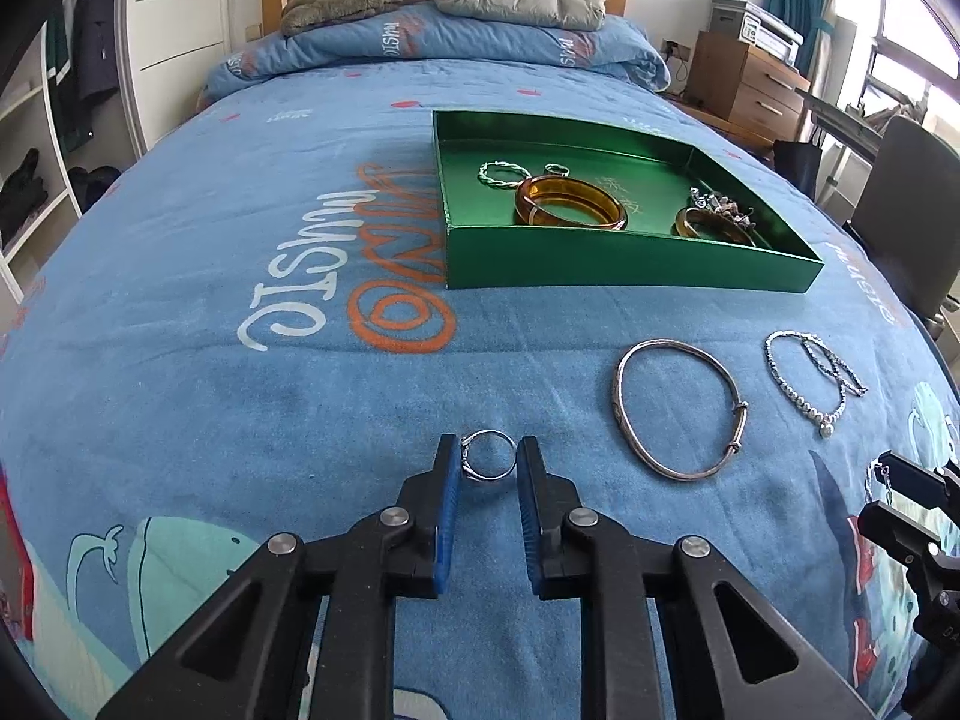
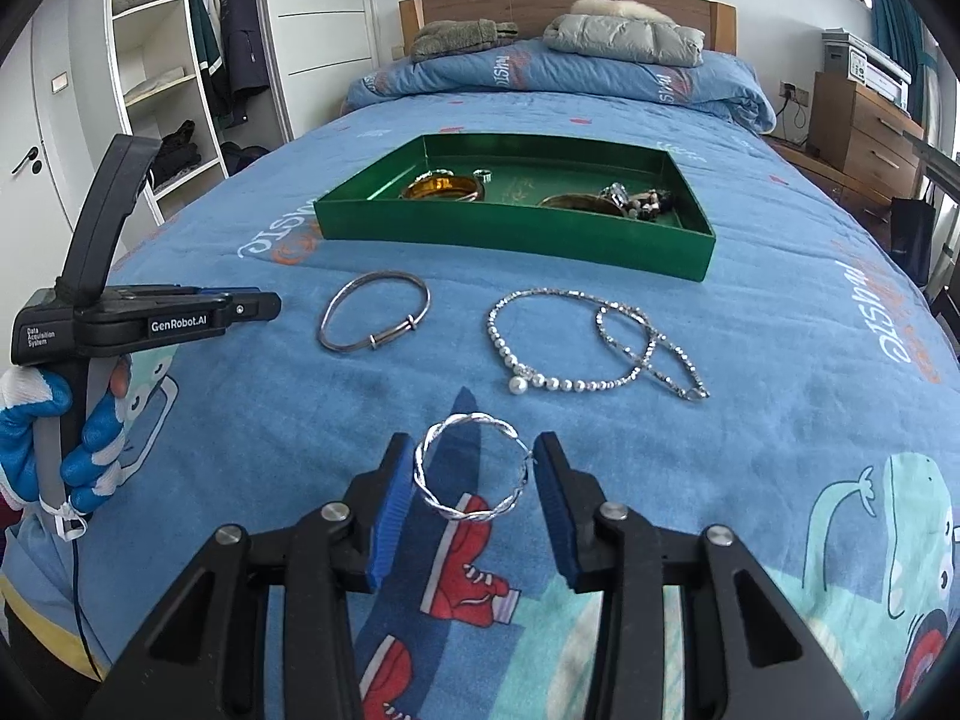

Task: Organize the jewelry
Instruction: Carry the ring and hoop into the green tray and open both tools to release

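Note:
My left gripper [image 1: 487,457] is shut on a small silver ring [image 1: 485,468], pinched between its blue pads just above the bedspread. My right gripper [image 2: 473,461] is shut on a twisted silver bangle [image 2: 444,504]. A green tray [image 1: 630,267] lies ahead on the bed and also shows in the right wrist view [image 2: 516,234]. It holds an amber bangle [image 1: 567,204], a twisted silver bangle [image 1: 503,175], a small ring [image 1: 556,169] and a heap of other jewelry [image 1: 717,216]. A plain silver bangle [image 1: 624,414] and a beaded necklace [image 1: 798,399] lie on the bedspread.
The blue printed bedspread [image 1: 240,396] covers the whole bed. A folded duvet with a grey jacket [image 1: 519,0] lies at the headboard. A wooden drawer unit [image 1: 750,84] stands to the right, open wardrobe shelves [image 2: 162,78] to the left. A thinner chain [image 2: 654,348] overlaps the necklace.

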`<move>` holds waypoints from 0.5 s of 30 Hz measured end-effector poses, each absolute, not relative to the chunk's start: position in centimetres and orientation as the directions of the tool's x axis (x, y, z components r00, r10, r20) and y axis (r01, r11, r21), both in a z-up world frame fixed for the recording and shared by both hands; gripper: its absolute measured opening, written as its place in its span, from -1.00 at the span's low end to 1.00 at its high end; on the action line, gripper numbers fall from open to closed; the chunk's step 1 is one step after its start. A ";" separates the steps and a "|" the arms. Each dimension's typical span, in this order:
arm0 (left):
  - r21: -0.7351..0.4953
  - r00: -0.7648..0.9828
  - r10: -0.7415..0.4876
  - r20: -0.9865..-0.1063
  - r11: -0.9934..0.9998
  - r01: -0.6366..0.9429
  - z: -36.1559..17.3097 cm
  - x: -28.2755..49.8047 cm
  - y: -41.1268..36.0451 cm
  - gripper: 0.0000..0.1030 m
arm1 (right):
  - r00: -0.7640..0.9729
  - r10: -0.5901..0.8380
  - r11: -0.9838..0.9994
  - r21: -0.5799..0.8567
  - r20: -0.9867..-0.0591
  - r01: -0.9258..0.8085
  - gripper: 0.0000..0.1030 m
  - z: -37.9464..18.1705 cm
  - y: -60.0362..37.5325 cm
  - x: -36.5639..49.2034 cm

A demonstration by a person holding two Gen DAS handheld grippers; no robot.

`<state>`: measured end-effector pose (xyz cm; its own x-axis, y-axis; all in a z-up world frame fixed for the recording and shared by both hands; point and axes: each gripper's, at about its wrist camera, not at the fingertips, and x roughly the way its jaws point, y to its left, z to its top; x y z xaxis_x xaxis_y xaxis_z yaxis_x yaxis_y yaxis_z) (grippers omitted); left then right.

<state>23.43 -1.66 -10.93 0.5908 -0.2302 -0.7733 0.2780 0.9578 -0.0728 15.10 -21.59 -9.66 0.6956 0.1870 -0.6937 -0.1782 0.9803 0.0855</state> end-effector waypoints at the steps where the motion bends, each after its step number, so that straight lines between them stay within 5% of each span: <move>1: -0.075 0.597 -0.236 -0.767 0.957 0.282 -10.5 23.2 -1.6 -0.64 | 0.703 0.186 0.981 0.085 -0.687 -0.177 -0.25 -9.2 -21.7 15.1; 15: -0.120 0.662 -0.309 -0.683 0.941 0.315 -3.4 28.7 -3.8 -0.64 | 0.811 0.146 0.989 0.101 -0.566 -0.108 -0.25 -1.3 -25.2 23.4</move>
